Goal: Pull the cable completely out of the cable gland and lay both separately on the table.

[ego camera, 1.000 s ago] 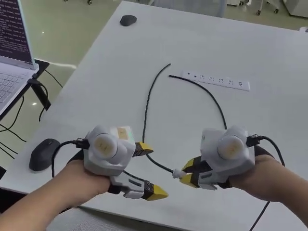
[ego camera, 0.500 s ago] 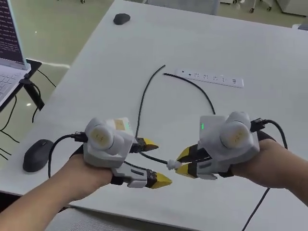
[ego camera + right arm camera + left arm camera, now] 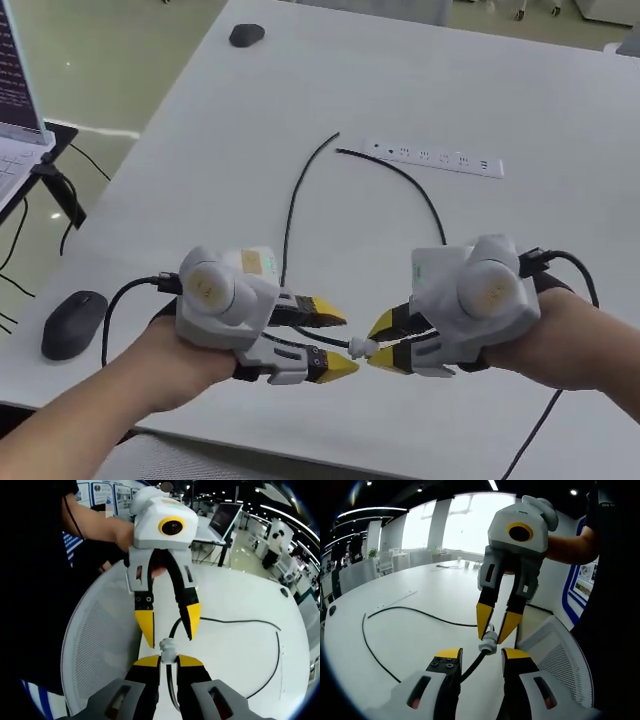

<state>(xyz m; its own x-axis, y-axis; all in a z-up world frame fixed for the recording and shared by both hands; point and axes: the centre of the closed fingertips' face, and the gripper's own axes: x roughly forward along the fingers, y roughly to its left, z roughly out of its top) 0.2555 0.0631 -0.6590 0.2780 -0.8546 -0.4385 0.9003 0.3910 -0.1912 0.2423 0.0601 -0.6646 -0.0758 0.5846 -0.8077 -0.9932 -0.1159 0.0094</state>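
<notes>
- The head view takes in the whole white surface (image 3: 480, 90). The black cable (image 3: 288, 215) runs from the upper middle of the frame down to the two grippers at the lower middle. A power strip (image 3: 430, 158) lies across the upper middle, and a dark mouse (image 3: 72, 322) sits at the lower left edge.
- The left gripper view looks along the cable instead. The cable rises from the bottom of the frame between that gripper's own fingers (image 3: 446, 656) to the cable gland (image 3: 360, 347) at frame centre. A white mesh chair back (image 3: 555, 655) shows at lower right.
- The left gripper (image 3: 343, 342) has its fingers spread apart. The cable passes through the gap with space on either side, and they grip nothing.
- The right gripper (image 3: 377, 343) has its fingers (image 3: 149, 663) closed onto the gland, pinching it at their yellow tips. In its own view the gland pokes up just above those tips.
- The gland hangs above the near edge of the surface, between the two grippers' fingertips.
- The gland is small, white and ribbed, and the thin black cable is threaded through it.
</notes>
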